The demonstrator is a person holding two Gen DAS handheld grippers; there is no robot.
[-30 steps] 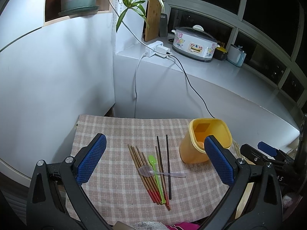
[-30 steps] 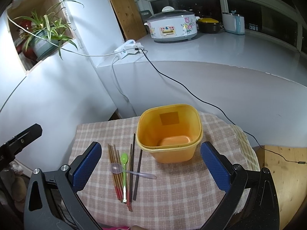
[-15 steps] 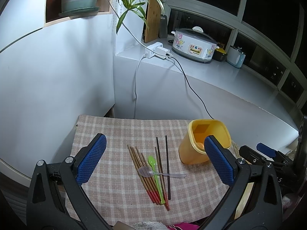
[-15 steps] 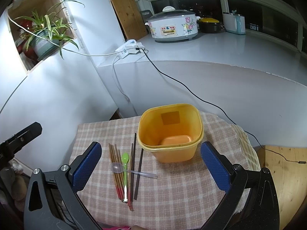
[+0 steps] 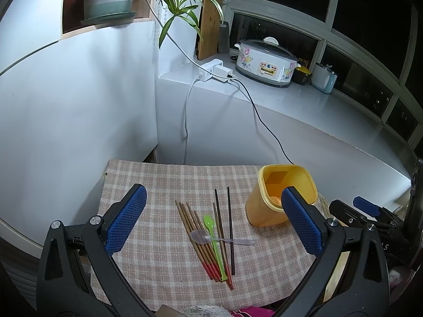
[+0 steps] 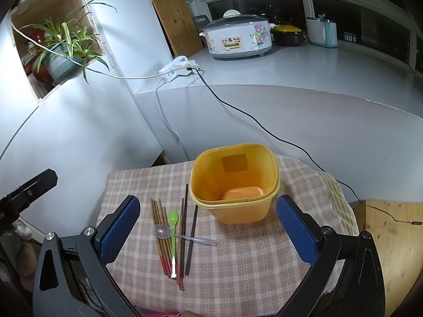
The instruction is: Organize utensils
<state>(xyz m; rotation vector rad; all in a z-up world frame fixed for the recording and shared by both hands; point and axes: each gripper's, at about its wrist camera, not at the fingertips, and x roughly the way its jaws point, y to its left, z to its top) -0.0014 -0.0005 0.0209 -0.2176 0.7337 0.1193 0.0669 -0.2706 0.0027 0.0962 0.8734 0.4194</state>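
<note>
You are working at a small bench [image 6: 264, 272] draped in a pink checked cloth [image 5: 158, 251], pushed into a corner of white walls with dark windows along the far counter.

On the cloth lies a loose bundle of utensils. The brown chopsticks with red tips [image 5: 197, 233] lie side by side, red ends toward you. A green spoon [image 5: 212, 237] lies on them, bowl pointing away. A clear plastic spoon [image 5: 208, 236] lies crosswise over the bundle, its bowl on the brown sticks and its handle reaching right, over the two dark chopsticks [image 5: 230, 227] at the bundle's right edge.

Just to the right of the bundle stands a yellow container [image 6: 235, 185], upright and open at the top, with nothing inside it but its own floor.

Your left claw [image 5: 211, 220] hangs above the bundle, its blue pads wide apart and holding nothing. Your right claw [image 6: 208, 228] hangs above the near side of the cloth, also spread wide with nothing between the pads, the container and the utensils both framed between its fingers.

Farther out, a flowered rice cooker [image 6: 238, 38] sits on the white counter beside a power strip [image 6: 175, 70], whose black cable [image 6: 264, 126] runs down behind the bench. A spider plant [image 6: 62, 50] sits in a wall niche on the left.
</note>
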